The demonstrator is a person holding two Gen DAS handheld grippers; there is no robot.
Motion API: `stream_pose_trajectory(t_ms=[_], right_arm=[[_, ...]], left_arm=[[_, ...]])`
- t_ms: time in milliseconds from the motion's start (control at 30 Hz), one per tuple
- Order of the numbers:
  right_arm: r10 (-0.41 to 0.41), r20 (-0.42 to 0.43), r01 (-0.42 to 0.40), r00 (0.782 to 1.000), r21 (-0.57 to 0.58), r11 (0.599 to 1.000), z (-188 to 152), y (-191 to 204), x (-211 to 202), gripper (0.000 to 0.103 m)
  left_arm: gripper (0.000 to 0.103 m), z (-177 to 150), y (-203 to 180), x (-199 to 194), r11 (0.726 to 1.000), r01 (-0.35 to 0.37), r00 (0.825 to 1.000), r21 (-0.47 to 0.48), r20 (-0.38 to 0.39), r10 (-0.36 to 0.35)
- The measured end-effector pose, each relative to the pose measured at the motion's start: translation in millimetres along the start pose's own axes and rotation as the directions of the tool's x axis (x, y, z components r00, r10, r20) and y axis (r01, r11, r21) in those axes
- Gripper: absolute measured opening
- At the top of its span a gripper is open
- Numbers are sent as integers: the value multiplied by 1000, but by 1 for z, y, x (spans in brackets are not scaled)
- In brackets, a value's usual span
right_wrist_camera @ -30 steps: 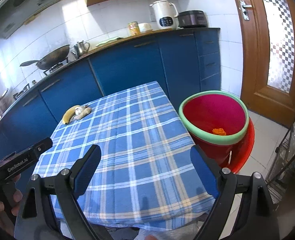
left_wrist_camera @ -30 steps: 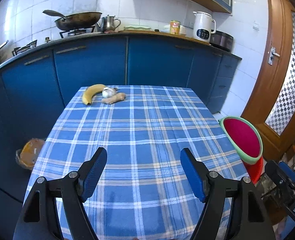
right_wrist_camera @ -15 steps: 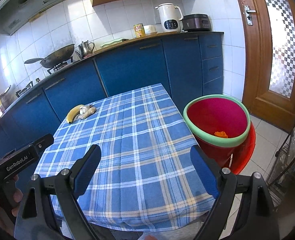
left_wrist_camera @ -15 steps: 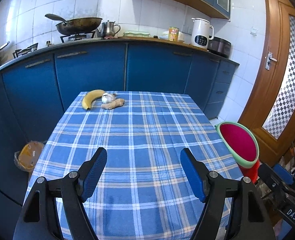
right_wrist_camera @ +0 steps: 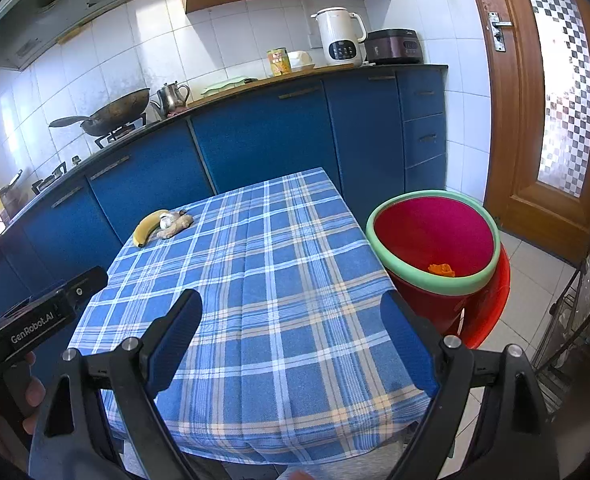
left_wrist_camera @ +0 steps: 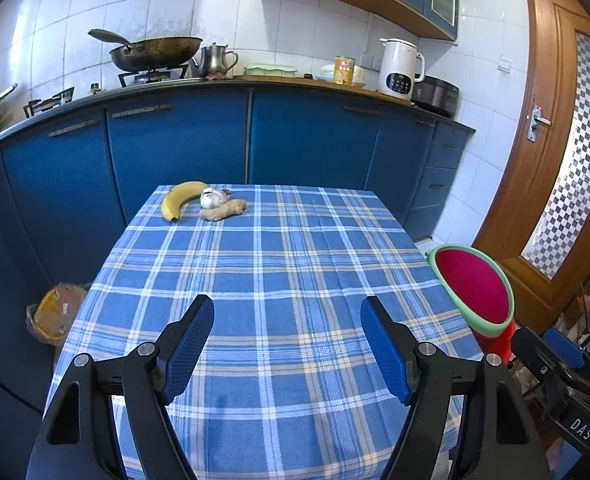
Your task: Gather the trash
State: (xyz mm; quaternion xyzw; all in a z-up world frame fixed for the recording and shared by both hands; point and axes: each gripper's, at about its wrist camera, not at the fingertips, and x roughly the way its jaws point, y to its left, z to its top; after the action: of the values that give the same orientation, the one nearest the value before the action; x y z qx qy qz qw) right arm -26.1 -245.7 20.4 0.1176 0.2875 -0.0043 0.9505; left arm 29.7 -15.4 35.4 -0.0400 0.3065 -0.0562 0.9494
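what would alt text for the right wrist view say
The open right tool hovers empty over a blue plaid tablecloth. A banana, garlic and ginger lie at the far corner; a red bin stands beside the table.

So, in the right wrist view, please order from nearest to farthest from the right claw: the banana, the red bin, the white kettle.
From the right claw:
1. Red bin, on the floor, right of the table.
2. Banana, far left corner of the tablecloth.
3. White kettle, on the counter against the back wall.
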Motion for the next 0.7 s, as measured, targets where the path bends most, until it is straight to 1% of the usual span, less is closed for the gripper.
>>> stream_pose_trajectory(t_ms=[700], right_arm=[[1,0,-1,1000,0,1000,0,-1,-1,90]], left_arm=[[77,1,1,-1,1000,-2,1000,-3,1,2]])
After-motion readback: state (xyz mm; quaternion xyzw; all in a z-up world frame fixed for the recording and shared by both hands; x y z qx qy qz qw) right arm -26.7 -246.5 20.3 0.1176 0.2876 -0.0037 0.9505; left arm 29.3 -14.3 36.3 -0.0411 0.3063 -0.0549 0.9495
